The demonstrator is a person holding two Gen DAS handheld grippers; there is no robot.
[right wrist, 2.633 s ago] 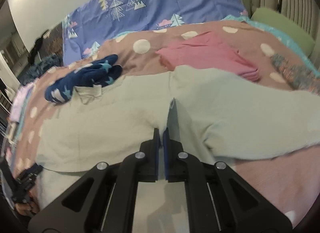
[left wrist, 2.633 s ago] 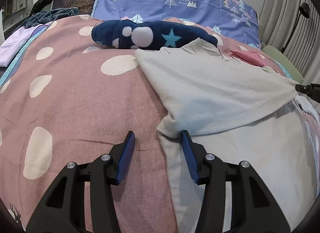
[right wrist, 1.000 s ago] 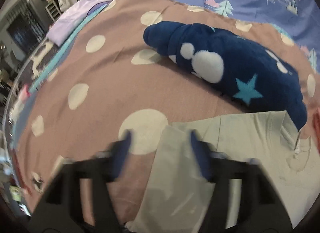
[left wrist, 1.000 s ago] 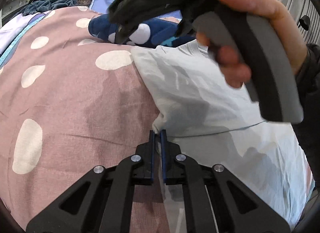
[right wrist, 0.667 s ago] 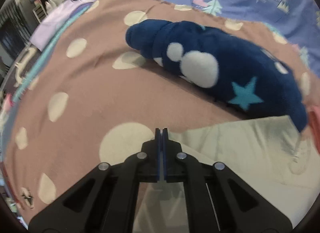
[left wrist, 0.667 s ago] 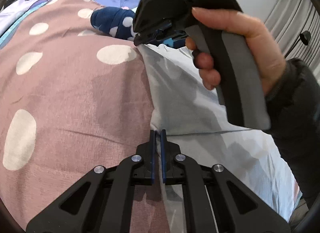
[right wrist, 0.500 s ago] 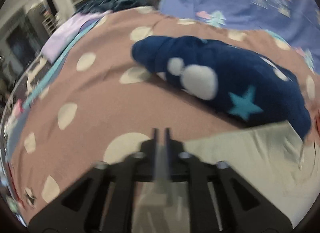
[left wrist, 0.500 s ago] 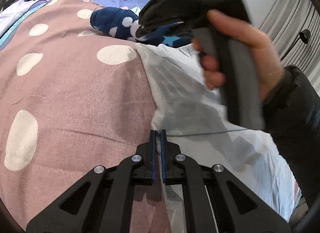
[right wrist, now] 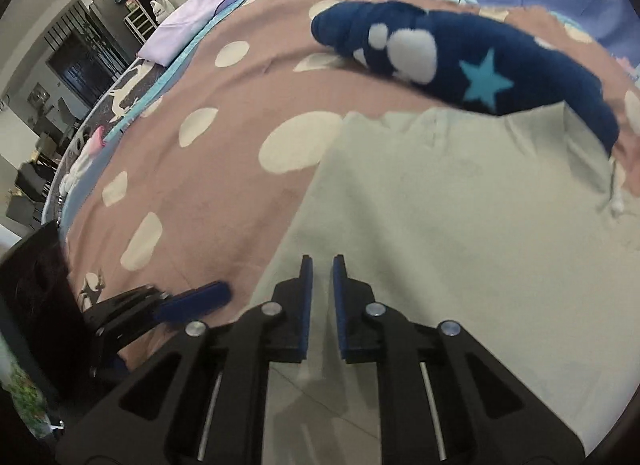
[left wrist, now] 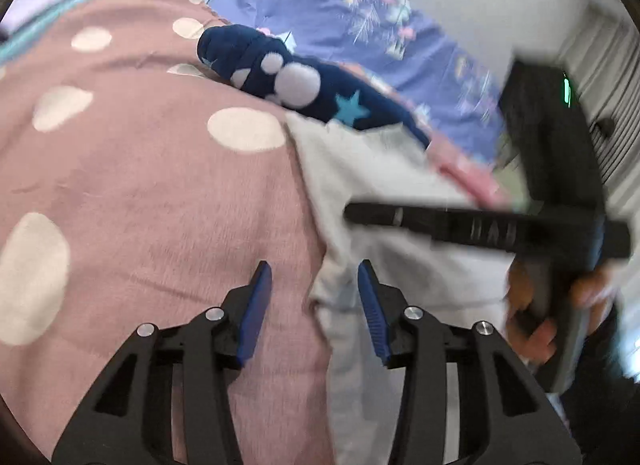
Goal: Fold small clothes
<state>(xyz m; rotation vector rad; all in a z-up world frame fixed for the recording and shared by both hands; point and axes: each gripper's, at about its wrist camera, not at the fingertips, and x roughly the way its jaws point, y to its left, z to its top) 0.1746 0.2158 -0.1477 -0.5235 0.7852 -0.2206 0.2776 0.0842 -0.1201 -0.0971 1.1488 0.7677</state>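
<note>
A pale grey-green shirt (left wrist: 380, 185) lies folded on the pink spotted bedspread (left wrist: 140, 185); it also fills the right wrist view (right wrist: 460, 205). My left gripper (left wrist: 314, 285) is open and empty, its jaws either side of the shirt's near left corner. My right gripper (right wrist: 320, 273) is open by a narrow gap and empty, just above the shirt's left part. In the left wrist view the right gripper's body (left wrist: 480, 225) is blurred, over the shirt at the right. The left gripper's blue finger (right wrist: 192, 301) shows at lower left.
A navy fleece garment with white spots and a blue star (right wrist: 440, 53) lies beyond the shirt. A folded pink garment (left wrist: 468, 169) lies to the far right. A purple patterned pillow (left wrist: 360, 25) is at the bed's head. The bed's left edge (right wrist: 120, 113) drops toward the room.
Both grippers were shut on the shirt's left edge and have opened and let go. The right gripper has drawn back toward the near right.
</note>
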